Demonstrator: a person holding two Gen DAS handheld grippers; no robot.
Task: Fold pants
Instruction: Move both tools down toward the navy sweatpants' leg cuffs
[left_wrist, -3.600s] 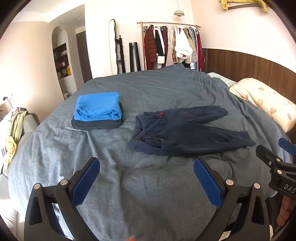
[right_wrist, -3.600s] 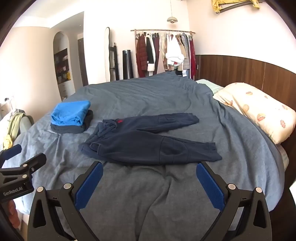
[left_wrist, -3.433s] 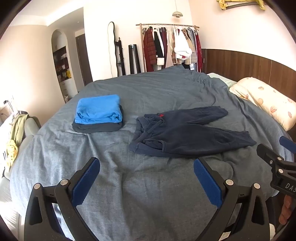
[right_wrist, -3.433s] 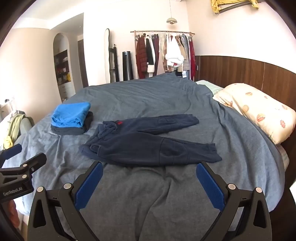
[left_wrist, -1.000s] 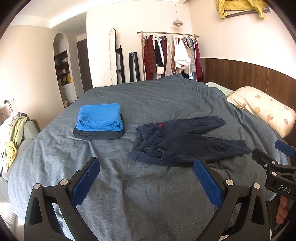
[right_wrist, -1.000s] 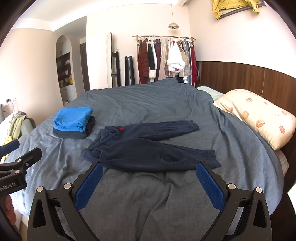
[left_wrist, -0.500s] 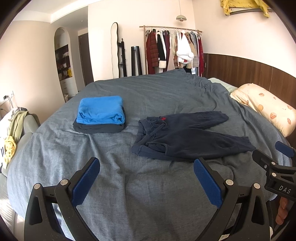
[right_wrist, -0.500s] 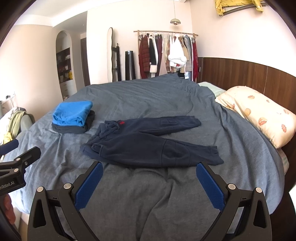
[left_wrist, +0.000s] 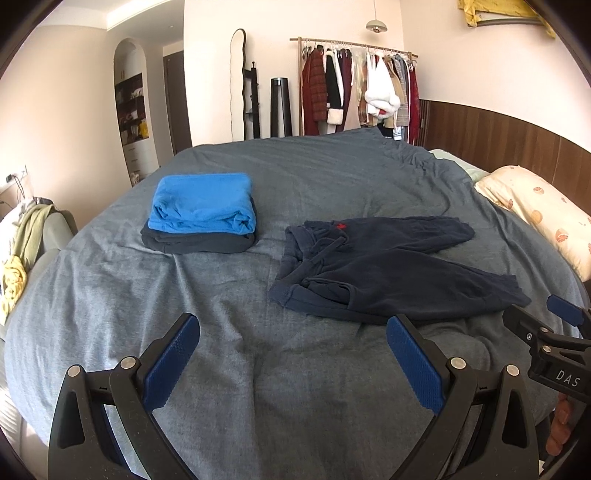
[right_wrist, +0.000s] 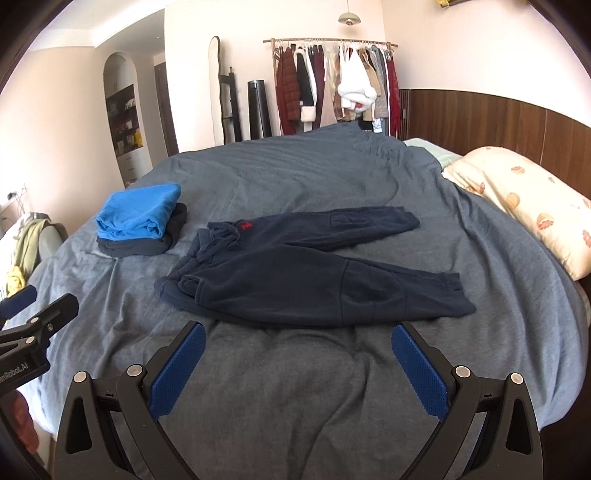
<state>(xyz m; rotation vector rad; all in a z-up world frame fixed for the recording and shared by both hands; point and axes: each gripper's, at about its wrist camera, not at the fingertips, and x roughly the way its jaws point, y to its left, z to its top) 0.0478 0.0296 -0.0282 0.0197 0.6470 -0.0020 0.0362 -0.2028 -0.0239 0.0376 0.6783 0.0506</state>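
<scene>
Little had changed over the last seconds: the navy sweatpants (right_wrist: 306, 273) stayed spread at centre frame on the bed (right_wrist: 332, 387), unfolded. Both the left tongs (left_wrist: 291, 365) and right tongs (right_wrist: 297, 369) still hovered wide open, empty, so folding had not begun.

pillow (left_wrist: 546, 218) cut off (right edge), shelf items (left_wrist: 130, 110) blurred
</scene>
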